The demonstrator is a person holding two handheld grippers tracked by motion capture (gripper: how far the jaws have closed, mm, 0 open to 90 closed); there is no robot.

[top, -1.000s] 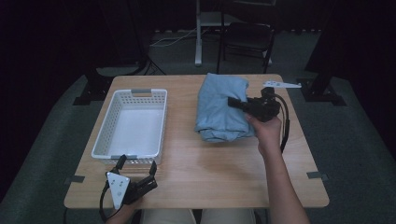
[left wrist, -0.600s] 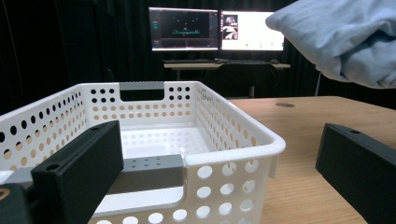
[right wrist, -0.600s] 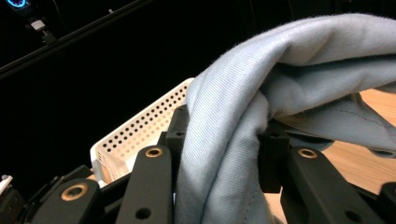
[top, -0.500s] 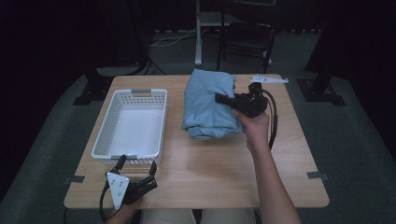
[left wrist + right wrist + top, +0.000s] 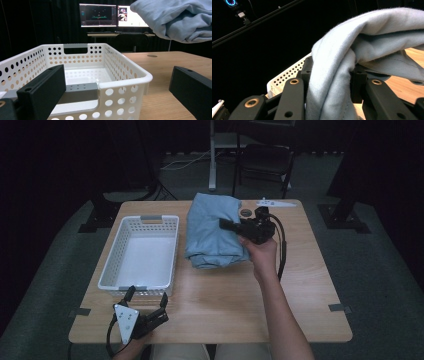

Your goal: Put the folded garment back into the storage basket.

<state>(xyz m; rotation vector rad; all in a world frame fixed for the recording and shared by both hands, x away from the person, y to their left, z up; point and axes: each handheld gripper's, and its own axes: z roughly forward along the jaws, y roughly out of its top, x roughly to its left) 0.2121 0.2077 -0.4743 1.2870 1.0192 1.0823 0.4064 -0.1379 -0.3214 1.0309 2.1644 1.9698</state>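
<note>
Your right gripper (image 5: 231, 225) clamped on the folded light-blue cloth (image 5: 212, 231), cloth lifted clear of the wooden table (image 5: 225, 295), just right of the white perforated basket (image 5: 140, 255), your left gripper (image 5: 146, 296) jaws apart, resting at the basket's near wall.

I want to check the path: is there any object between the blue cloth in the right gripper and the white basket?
Nothing visible does. The right gripper holds the blue cloth lifted beside the white basket, whose inside looks empty. The left gripper rests open at the basket's near end, outside it.
</note>
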